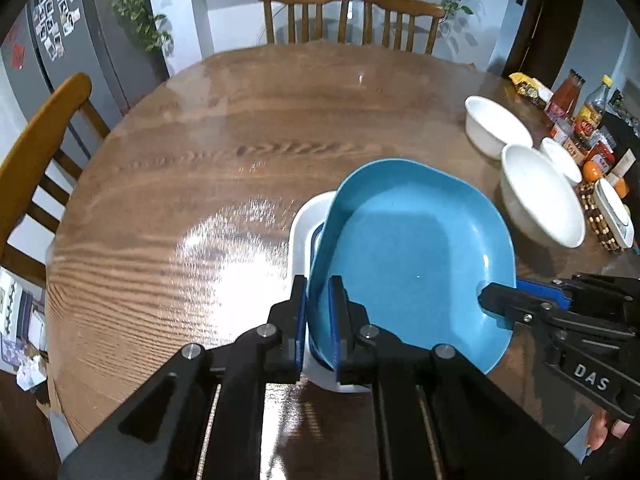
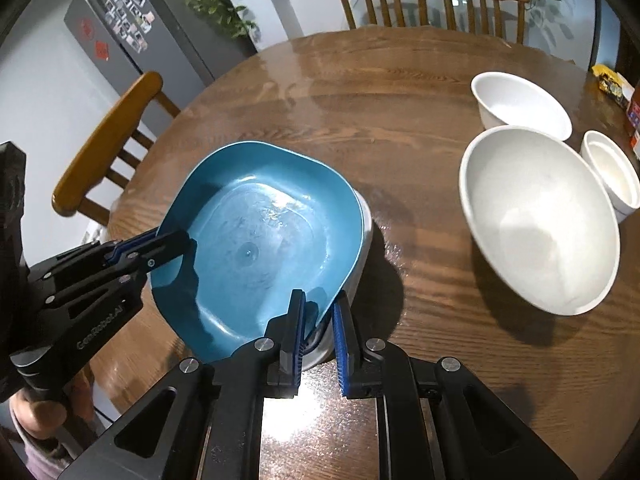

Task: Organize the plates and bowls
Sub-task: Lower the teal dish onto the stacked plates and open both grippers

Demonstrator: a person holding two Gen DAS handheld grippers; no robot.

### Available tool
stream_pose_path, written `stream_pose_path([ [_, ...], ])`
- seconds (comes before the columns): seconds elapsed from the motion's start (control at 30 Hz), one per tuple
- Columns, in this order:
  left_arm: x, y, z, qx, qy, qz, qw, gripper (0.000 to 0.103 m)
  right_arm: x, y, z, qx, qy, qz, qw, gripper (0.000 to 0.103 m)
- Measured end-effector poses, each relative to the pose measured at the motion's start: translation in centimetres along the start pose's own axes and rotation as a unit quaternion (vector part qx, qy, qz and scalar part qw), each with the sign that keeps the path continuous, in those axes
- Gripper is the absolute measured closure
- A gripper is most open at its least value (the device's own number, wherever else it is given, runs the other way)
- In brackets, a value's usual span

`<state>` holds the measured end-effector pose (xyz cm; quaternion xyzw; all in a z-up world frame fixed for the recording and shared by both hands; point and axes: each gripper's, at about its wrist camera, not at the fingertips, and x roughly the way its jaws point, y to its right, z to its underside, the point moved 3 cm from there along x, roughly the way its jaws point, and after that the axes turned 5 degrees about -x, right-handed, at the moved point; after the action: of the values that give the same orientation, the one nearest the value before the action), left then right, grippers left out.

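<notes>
Each hand-held gripper, left (image 1: 318,320) and right (image 2: 320,320), pinches an opposite rim of the blue plate (image 1: 412,256), probably to keep it level while it settles onto the white dish (image 1: 300,232) just ahead on the worktop (image 1: 200,160). The right view shows three white bowls (image 2: 536,216) off to its right; the left view adds bottles (image 1: 592,112) beyond them

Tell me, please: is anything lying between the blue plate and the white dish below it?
Nothing visible does. The blue plate, held at its rim by the left gripper and the right gripper, sits tilted directly over the white dish. A blue rim shows inside the dish, apparently another plate already stacked there.
</notes>
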<state>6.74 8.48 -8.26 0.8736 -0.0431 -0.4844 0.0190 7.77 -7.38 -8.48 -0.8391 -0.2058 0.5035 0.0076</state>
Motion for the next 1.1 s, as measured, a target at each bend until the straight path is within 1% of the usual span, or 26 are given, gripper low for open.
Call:
stream_pose_path([
  [0.17, 1.5, -0.6, 0.5, -0.014, -0.021, 0.002, 0.9997, 0.092, 1.4, -0.6, 0.2, -0.009, -0.018, 0.009, 1.000, 0.088],
  [0.2, 1.5, -0.6, 0.5, -0.011, -0.017, -0.004, 0.9998, 0.090, 1.7, -0.5, 0.3, -0.010, -0.024, 0.010, 1.000, 0.088],
  [0.33, 1.5, -0.6, 0.6, -0.011, -0.020, -0.001, 0.9997, 0.090, 2.2, -0.6, 0.3, -0.007, -0.029, 0.015, 0.999, 0.088],
  [0.37, 1.4, -0.7, 0.6, -0.010, -0.018, -0.003, 0.9998, 0.086, 2.1, -0.6, 0.2, -0.005, -0.027, 0.015, 1.000, 0.088],
  [0.4, 1.3, -0.8, 0.7, -0.009, -0.015, -0.005, 0.9998, 0.073, 1.9, -0.5, 0.1, -0.003, -0.024, 0.016, 1.000, 0.088],
  [0.43, 1.2, -0.8, 0.7, -0.010, -0.012, -0.006, 0.9999, 0.064, 1.7, -0.4, 0.1, -0.001, -0.021, 0.018, 1.000, 0.088],
  [0.47, 1.1, -0.9, 0.7, -0.012, -0.008, -0.008, 0.9999, 0.050, 1.5, -0.4, 0.0, 0.000, -0.017, 0.020, 1.000, 0.088],
  [0.57, 0.1, -1.3, 0.6, -0.012, 0.014, -0.018, 0.9997, 0.050, 0.6, -0.3, -0.1, -0.001, -0.006, 0.020, 1.000, 0.087],
  [0.63, -0.4, -1.5, 0.5, -0.014, 0.019, -0.014, 0.9996, 0.049, 0.0, -0.1, 0.0, -0.001, 0.004, 0.021, 1.000, 0.087],
  [0.73, -1.1, -1.4, 0.6, -0.015, 0.026, -0.010, 0.9995, 0.044, -0.8, -0.1, 0.2, 0.003, 0.015, 0.015, 1.000, 0.087],
  [0.8, -1.6, -1.0, 0.8, -0.011, 0.032, -0.006, 0.9994, 0.039, -1.3, 0.0, 0.5, 0.005, 0.022, 0.012, 1.000, 0.087],
  [0.83, -1.9, -0.8, 0.9, -0.008, 0.035, -0.006, 0.9993, 0.037, -1.6, 0.0, 0.7, 0.004, 0.025, 0.012, 1.000, 0.085],
  [0.9, -2.5, -0.3, 1.2, -0.001, 0.043, -0.009, 0.9990, 0.026, -2.2, -0.1, 1.0, 0.000, 0.032, 0.013, 0.999, 0.070],
  [0.93, -2.7, -0.1, 1.2, 0.003, 0.047, -0.011, 0.9988, 0.025, -2.6, -0.1, 1.2, -0.002, 0.039, 0.013, 0.999, 0.054],
  [0.97, -3.0, 0.2, 1.3, 0.008, 0.053, -0.013, 0.9985, 0.023, -3.1, -0.2, 1.4, -0.003, 0.050, 0.013, 0.999, 0.042],
  [1.0, -3.3, 0.5, 1.5, 0.014, 0.059, -0.014, 0.9981, 0.020, -3.7, -0.1, 1.6, -0.004, 0.061, 0.015, 0.998, 0.039],
  [1.1, -3.8, 1.2, 1.9, 0.025, 0.066, -0.015, 0.9974, 0.014, -5.2, 0.6, 2.3, 0.001, 0.084, 0.021, 0.996, 0.038],
])
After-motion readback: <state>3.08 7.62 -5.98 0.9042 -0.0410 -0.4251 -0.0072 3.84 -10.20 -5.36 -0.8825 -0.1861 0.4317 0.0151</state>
